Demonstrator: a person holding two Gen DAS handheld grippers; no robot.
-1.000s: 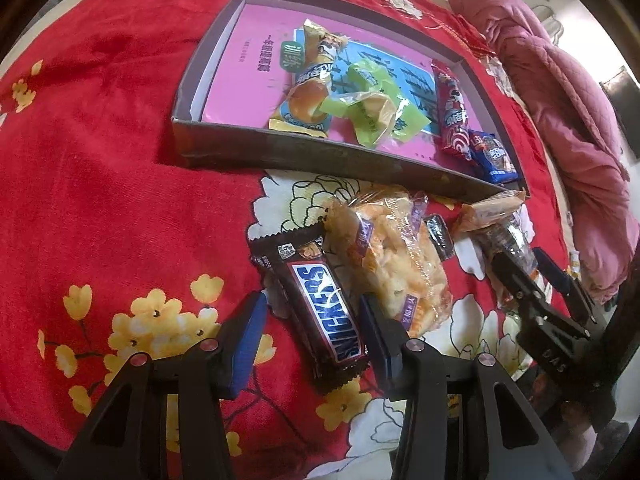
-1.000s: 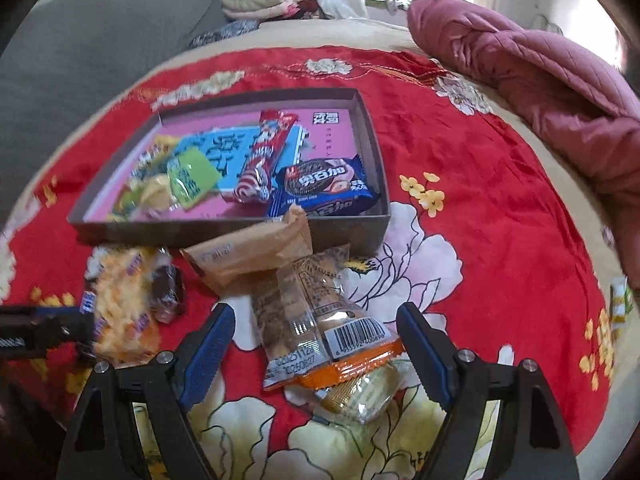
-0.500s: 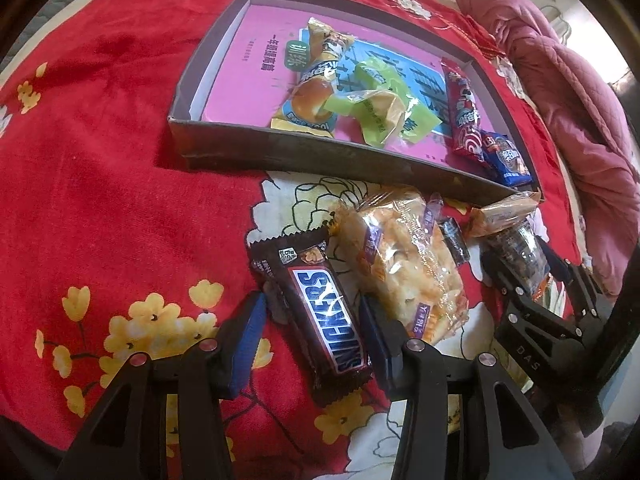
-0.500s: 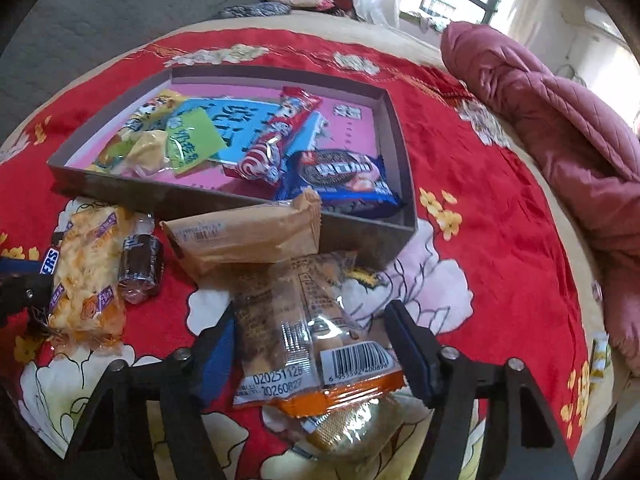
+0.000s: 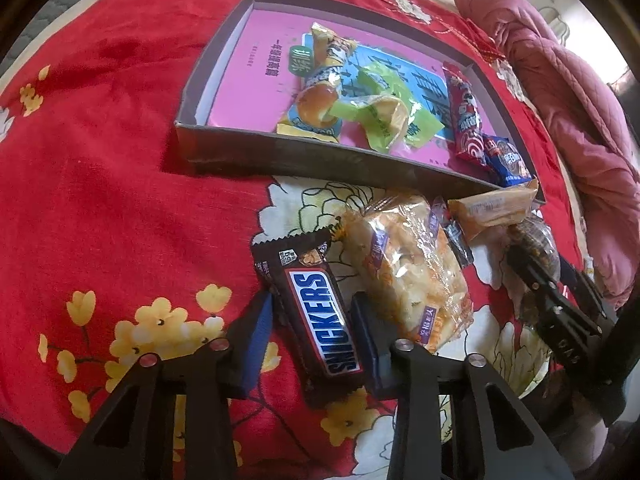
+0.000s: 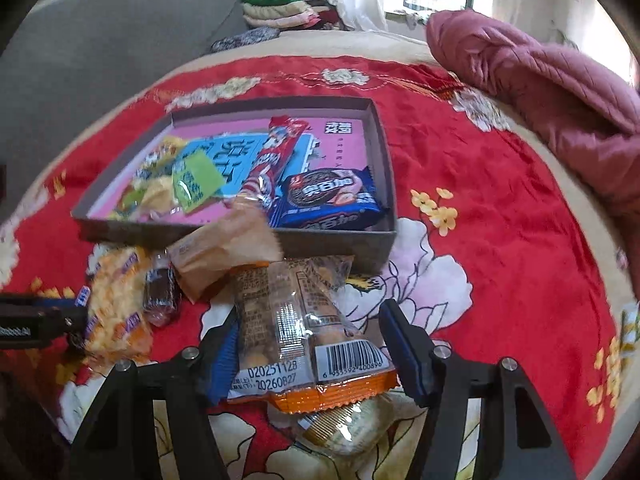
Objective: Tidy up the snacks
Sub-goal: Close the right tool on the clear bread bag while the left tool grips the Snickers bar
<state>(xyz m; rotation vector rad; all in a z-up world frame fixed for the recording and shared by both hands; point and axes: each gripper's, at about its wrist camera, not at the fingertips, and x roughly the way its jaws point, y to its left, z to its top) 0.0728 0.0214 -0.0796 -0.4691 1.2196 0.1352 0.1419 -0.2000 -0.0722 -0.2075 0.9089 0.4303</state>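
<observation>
Both wrist views angled steeply down, close over the red bedspread (image 5: 100,160), sharing the snack box (image 6: 376,132).

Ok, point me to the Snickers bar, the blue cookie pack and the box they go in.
Snickers bar (image 5: 324,316), left wrist view, on the blue logo panel.
Blue cookie pack (image 6: 330,200), right wrist view, middle of the wrapper's face.
Box (image 6: 336,240), right wrist view, on its near grey wall.

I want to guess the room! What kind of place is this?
Probably a bedroom: a red flowered bedspread, a rumpled pink quilted duvet and folded clothes stacked by the window.
</observation>
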